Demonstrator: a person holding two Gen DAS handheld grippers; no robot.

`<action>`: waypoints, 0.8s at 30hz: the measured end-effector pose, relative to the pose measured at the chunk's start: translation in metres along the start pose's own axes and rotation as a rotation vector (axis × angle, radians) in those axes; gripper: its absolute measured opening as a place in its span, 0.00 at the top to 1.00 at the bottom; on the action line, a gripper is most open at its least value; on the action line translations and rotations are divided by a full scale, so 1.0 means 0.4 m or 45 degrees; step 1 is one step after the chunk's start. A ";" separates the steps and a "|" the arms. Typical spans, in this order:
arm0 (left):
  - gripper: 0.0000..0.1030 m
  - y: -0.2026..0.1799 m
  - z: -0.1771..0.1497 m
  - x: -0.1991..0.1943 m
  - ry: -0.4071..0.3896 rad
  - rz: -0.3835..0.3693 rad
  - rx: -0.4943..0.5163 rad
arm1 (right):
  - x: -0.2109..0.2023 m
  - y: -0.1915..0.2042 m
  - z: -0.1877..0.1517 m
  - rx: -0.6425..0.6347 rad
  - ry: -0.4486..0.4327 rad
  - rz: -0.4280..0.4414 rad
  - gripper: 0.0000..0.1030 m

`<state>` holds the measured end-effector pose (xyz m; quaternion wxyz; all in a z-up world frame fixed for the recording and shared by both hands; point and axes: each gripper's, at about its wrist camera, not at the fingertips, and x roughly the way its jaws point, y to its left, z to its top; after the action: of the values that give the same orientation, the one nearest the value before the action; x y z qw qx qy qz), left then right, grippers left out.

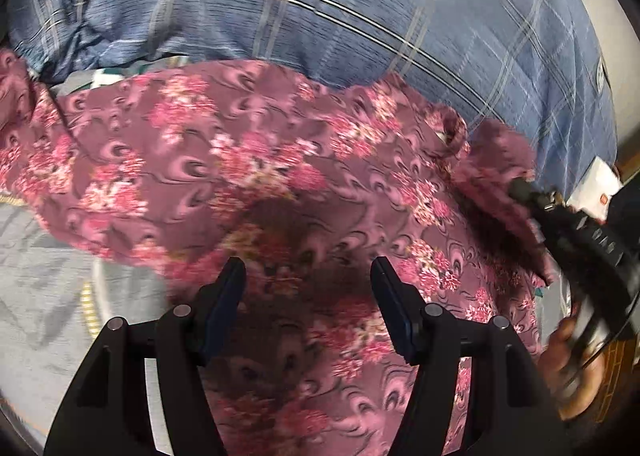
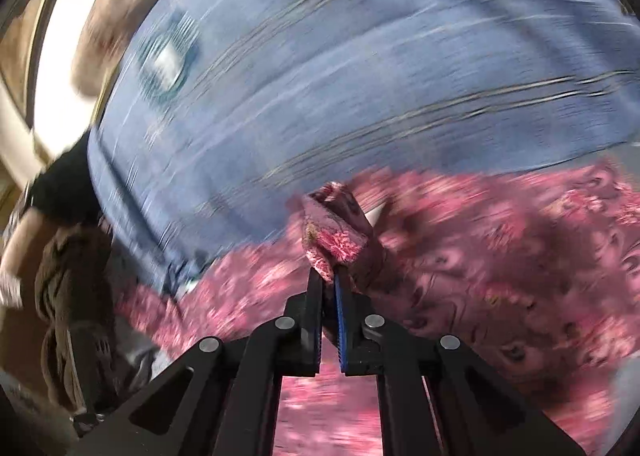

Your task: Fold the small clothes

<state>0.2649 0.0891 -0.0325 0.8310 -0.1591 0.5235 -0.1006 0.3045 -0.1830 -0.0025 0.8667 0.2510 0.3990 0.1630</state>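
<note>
Below the left claw [image 1: 307,276], whose fingers are spread wide with nothing between them, a pink floral garment [image 1: 248,160] is seen draped over a grey surface [image 1: 36,256], against a blue plaid shirt [image 1: 320,4]. Only that view shows the right claw [image 1: 520,189] from outside, gripped by a hand [image 1: 576,368]. Its own blurred view shows the right claw [image 2: 329,276] pinched on a fold of the garment [image 2: 500,240]. A shirt label [image 2: 168,60] is smeared; no writing can be read.

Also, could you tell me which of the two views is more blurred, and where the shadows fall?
Right wrist view: heavy motion blur; only the right gripper and its pinched floral garment edge stay sharp. Left wrist view: mostly sharp; the open left gripper shadows the cloth.
</note>
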 end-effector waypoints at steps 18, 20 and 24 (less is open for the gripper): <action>0.27 -0.162 0.010 0.125 0.131 -0.138 -0.026 | -0.154 -0.185 -0.150 0.290 0.131 0.059 0.69; 0.68 -0.169 0.019 0.122 0.083 -0.128 -0.049 | -0.210 -0.243 -0.154 0.356 0.070 0.045 0.68; 0.94 -0.133 0.048 0.078 0.015 -0.141 -0.142 | -0.304 -0.361 -0.153 0.508 -0.053 0.036 0.64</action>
<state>0.2955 0.0323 -0.0311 0.8109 -0.2332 0.5235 -0.1182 0.1927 -0.3416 -0.0442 0.8055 0.4267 0.4019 0.0876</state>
